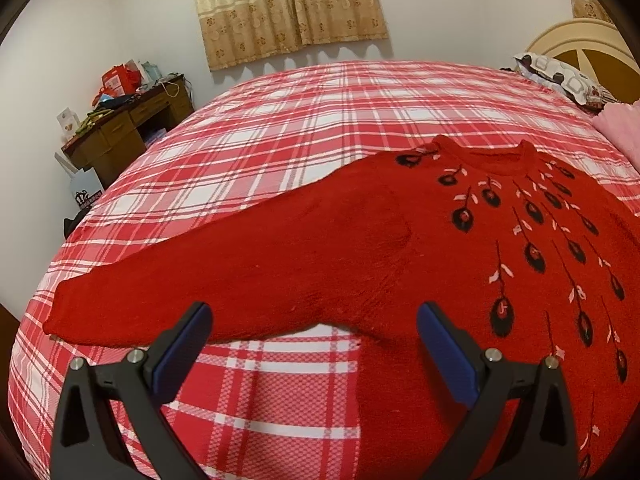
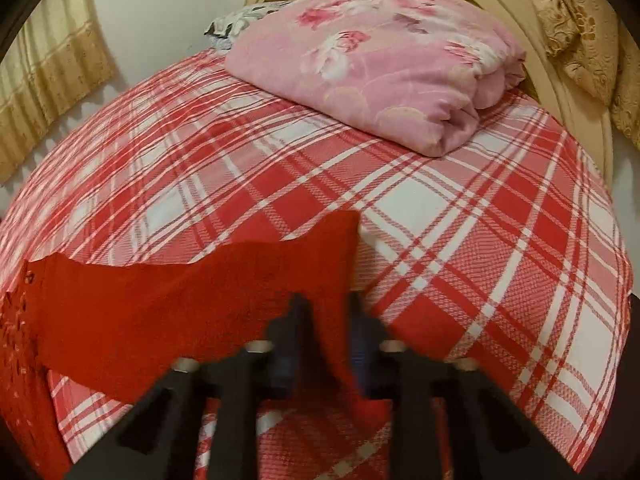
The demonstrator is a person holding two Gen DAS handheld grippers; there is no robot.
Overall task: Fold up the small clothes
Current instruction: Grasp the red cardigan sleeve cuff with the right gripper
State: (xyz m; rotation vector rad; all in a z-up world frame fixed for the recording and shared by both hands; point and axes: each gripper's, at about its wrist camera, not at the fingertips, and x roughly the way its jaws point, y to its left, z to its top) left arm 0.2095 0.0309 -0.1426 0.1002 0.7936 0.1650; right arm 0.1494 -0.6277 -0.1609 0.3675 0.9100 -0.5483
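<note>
Sweater [image 1: 400,248] is lying flat on the plaid bedsheet [image 1: 280,128]; right gripper [image 2: 326,308] is pinching its sleeve [image 2: 200,300]; left gripper [image 1: 314,316] is hovering wide open beside the other sleeve [image 1: 180,288].

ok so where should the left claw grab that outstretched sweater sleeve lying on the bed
Take the sleeve at its cuff end, pinching across the lower edge from the near side. It lies flat and straight on the plaid bedspread, tapering toward the cuff, so the open left claw can probably lift it and carry it over the sweater body.
</note>
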